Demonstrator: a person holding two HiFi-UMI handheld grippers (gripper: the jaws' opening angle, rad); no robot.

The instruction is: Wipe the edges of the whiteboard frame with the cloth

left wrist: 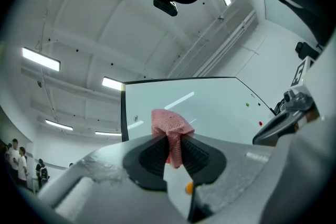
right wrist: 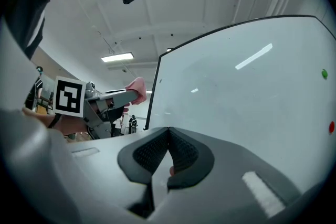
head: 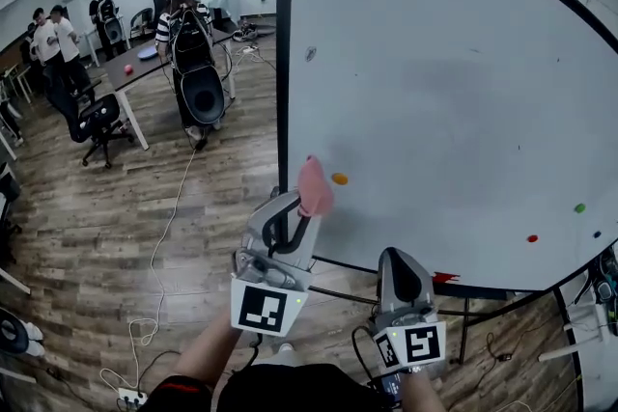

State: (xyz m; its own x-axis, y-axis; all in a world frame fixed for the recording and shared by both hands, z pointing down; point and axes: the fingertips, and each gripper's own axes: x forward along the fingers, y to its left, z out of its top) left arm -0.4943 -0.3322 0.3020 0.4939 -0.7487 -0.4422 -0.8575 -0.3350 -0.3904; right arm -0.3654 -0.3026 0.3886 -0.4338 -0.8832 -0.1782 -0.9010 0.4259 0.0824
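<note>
Jaws on your left gripper point(left wrist: 173, 150) are clamped on the pink cloth point(left wrist: 169, 124), which bunches up above the pads and hangs down a little between them. From the head view, that gripper point(head: 307, 206) points up and away from you, with the cloth point(head: 315, 186) held in front of the whiteboard point(head: 435, 82), just right of the frame's black left edge point(head: 285, 63) and just beside an orange magnet point(head: 340, 178). Whether the cloth touches the board cannot be told.

Your right gripper point(right wrist: 168, 150) has its jaws closed together, pads meeting at the tips with nothing gripped. It point(head: 401, 273) sits lower and to the right of the left one, near the board's bottom edge, pointing up at the white surface.

Farther right on the board are a green magnet point(head: 579, 207) and a red magnet point(head: 532, 238). To the left, a cable point(head: 166, 232) trails over the wooden floor point(head: 97, 227), and people point(head: 188, 19) stand by a table point(head: 130, 70) with an office chair point(head: 97, 119) near it.
</note>
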